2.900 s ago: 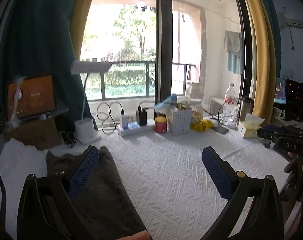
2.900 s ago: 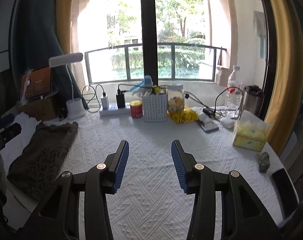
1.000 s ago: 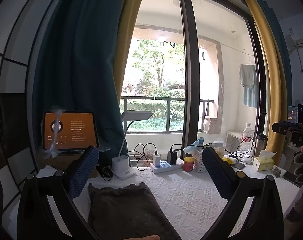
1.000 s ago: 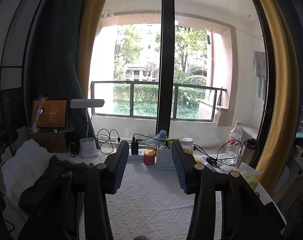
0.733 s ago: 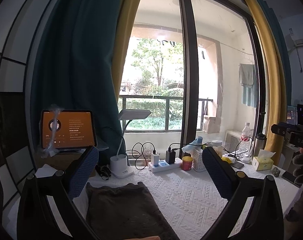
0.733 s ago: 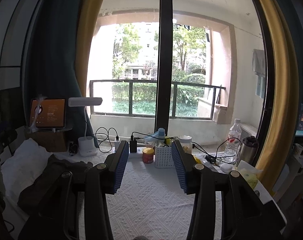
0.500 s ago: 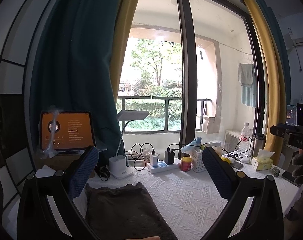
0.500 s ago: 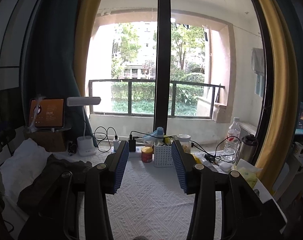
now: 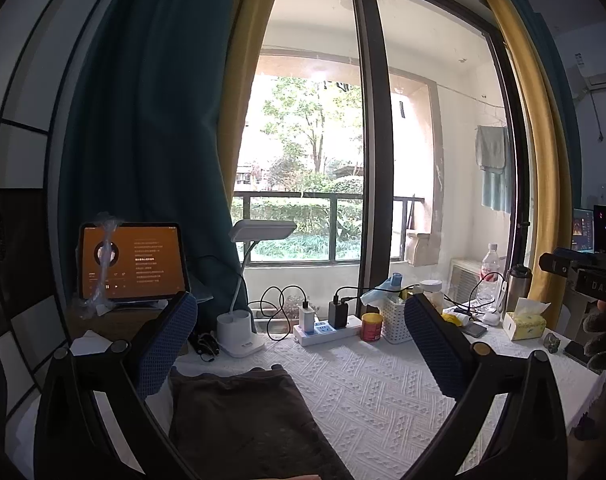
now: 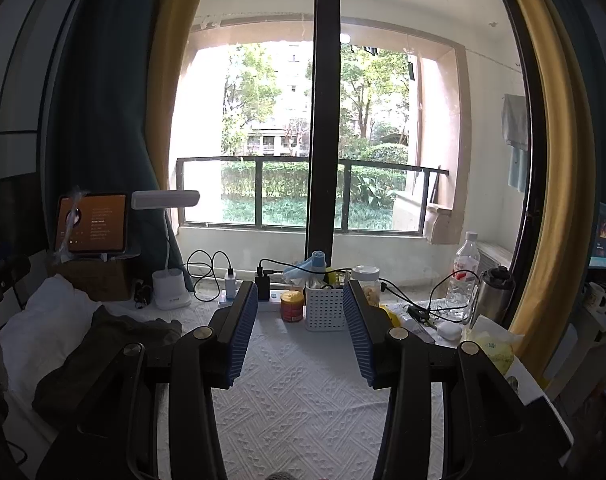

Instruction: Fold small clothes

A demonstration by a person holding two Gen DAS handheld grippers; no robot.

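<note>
Two grippers are held above the near edge of a table point(image 10: 303, 400) covered with a white textured cloth, both pointing almost level toward the window. The left gripper point(image 9: 301, 344) has its blue-padded jaws spread wide with nothing between them. The right gripper point(image 10: 301, 332) stands about half open, its pads also clear of everything. In the left wrist view, the right gripper's body shows at the far right edge, with part of a gloved hand point(image 9: 601, 336) below it, cut off by the frame.

One dark brown garment point(image 9: 243, 420) lies flat on the cloth at the near left, just below and between the left gripper's fingers, touching neither. Its near end runs out of the bottom of the picture. In the right wrist view it looks rumpled, beside one white pillow-like bundle point(image 10: 43, 332) whose shape is hard to make out.

Along the far edge stand one tablet point(image 9: 133, 260) with an orange screen, one white desk lamp point(image 9: 243, 320), one power strip point(image 9: 327, 330), one red can point(image 9: 371, 326), one white basket point(image 10: 325, 308), one water bottle point(image 10: 463, 272), one steel flask point(image 10: 495, 292) and one tissue box point(image 9: 525, 320).
</note>
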